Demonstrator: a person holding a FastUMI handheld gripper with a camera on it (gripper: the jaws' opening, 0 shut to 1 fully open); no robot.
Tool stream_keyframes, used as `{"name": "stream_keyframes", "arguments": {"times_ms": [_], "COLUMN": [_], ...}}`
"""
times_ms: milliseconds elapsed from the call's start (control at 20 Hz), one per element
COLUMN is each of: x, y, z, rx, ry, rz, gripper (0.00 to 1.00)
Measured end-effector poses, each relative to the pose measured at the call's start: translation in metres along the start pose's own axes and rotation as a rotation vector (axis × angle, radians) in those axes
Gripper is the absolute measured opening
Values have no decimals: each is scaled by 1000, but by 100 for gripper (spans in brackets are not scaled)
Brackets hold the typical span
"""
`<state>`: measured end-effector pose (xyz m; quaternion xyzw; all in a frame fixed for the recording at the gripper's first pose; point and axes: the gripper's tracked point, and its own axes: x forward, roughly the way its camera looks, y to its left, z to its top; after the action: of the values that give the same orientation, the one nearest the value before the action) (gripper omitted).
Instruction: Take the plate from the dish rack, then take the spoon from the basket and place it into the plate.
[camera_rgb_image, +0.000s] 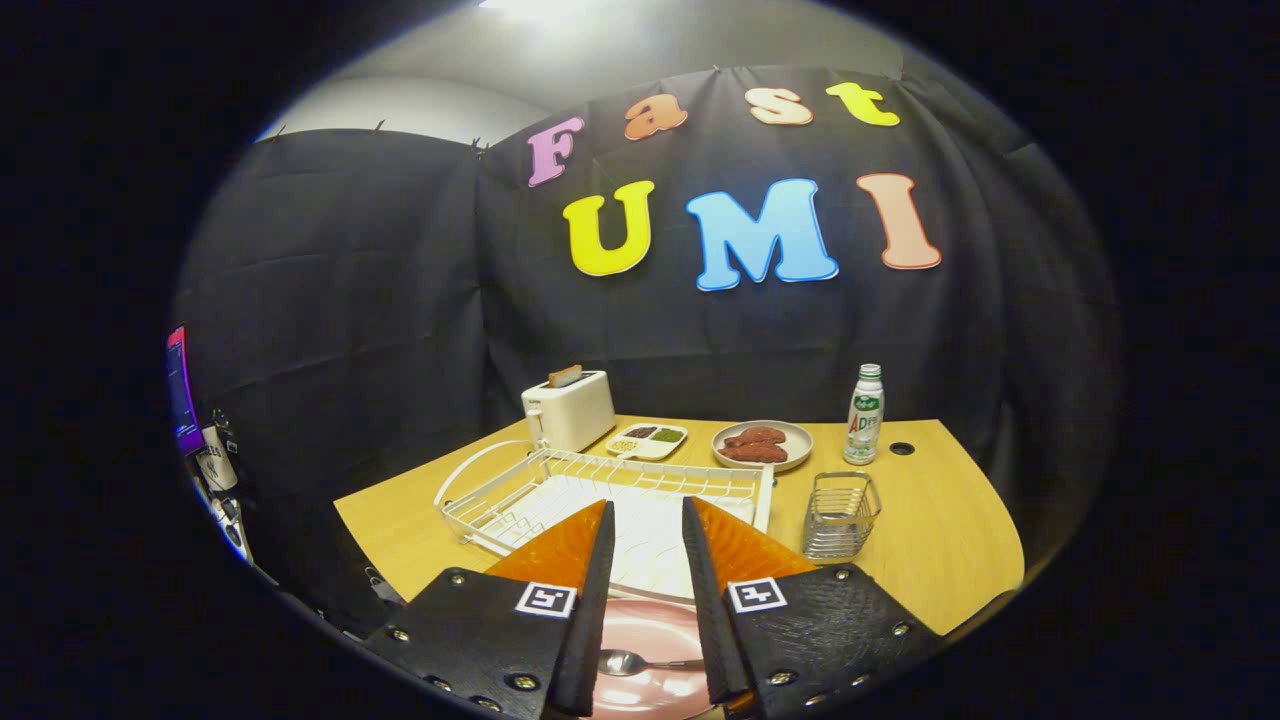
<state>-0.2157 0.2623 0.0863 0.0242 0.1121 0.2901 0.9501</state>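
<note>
spoon (640, 662) on plate (650, 625), jaws apart

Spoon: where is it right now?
In the gripper view the spoon lies on the pink plate, between the open fingers of the hand-held gripper, on the near side of the white dish rack.

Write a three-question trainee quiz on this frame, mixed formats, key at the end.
1. True or false: the metal spoon lies in the pink round plate.
2. The white wire dish rack holds: A) a plate, B) cups, C) nothing seen.
3. Fill in: the gripper fingers stand ____, gripping nothing.

Key: 1 true. 2 C. 3 open; the small wire basket sits on the wooden table beside the rack.
</note>
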Motion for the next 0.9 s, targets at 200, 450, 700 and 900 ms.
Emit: {"name": "stream_keyframes", "arguments": {"times_ms": [200, 450, 700, 900], "x": [-24, -77, -120, -131], "y": [-71, -180, -242, -261], "z": [24, 46, 62, 67], "rx": [24, 57, 65, 24], "ry": [-57, -131, -193, -215], "rz": [-156, -406, -551, -584], "gripper": [41, 41, 41, 41]}}
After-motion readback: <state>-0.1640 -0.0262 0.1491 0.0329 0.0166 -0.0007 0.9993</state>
